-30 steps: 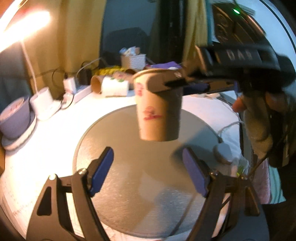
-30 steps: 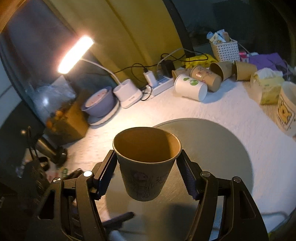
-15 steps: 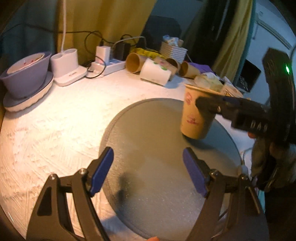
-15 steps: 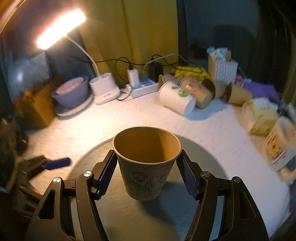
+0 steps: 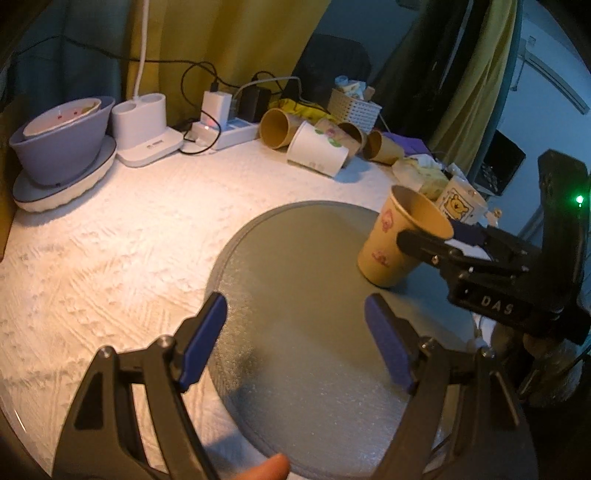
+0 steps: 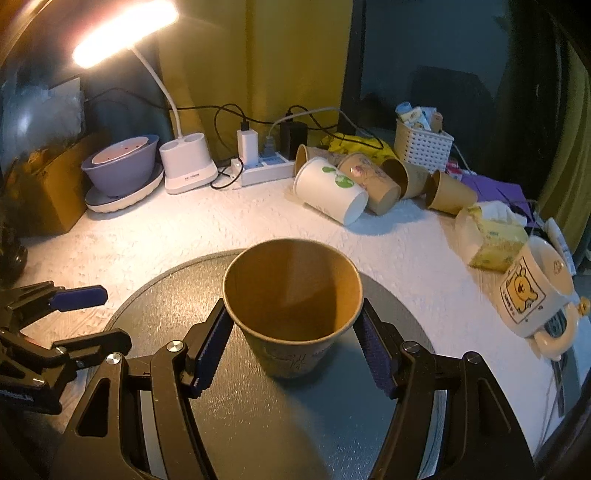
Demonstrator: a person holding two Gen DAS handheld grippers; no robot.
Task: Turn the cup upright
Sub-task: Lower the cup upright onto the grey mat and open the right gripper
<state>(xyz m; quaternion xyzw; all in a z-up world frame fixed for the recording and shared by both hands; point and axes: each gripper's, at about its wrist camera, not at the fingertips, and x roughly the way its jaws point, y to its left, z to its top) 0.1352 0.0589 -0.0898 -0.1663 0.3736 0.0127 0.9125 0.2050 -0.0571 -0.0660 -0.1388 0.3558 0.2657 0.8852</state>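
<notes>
1. A white textured table (image 5: 110, 236) carries a round grey mat (image 5: 295, 295), with lying paper cups (image 6: 332, 190) and a lit desk lamp (image 6: 125, 31) at its far side.
2. The right gripper (image 6: 291, 343) clamps the brown paper cup (image 6: 291, 306) just under its rim; the cup stands mouth up, its base on the mat.
3. The left gripper (image 5: 295, 339) hangs over the mat's near part, jaws spread wide and holding nothing, well apart from the cup.
</notes>
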